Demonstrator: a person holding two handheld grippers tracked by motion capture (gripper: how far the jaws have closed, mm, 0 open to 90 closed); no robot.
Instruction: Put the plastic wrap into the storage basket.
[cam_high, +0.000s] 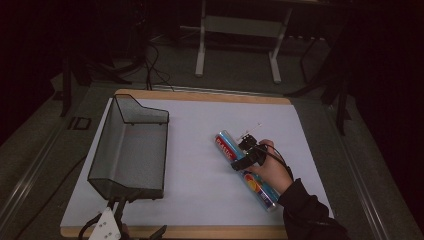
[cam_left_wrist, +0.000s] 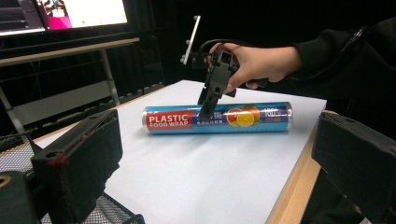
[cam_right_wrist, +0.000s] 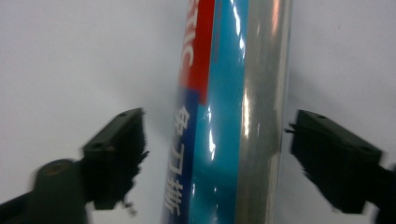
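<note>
Jaws of my right gripper (cam_right_wrist: 215, 158) straddle the roll (cam_right_wrist: 229, 112), spread, untouching; left gripper (cam_left_wrist: 210, 172) gapes near the mat's (cam_high: 200, 200) front-left corner beside the basket (cam_high: 131, 150).

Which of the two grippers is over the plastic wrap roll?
The right gripper, open astride the plastic wrap roll; the left gripper waits by the mesh basket.

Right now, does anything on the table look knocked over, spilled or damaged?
Nothing stands out. The plastic wrap roll lies on its side on the white mat, intact, with the open right gripper straddling it. The wire basket sits upright at the left.
</note>
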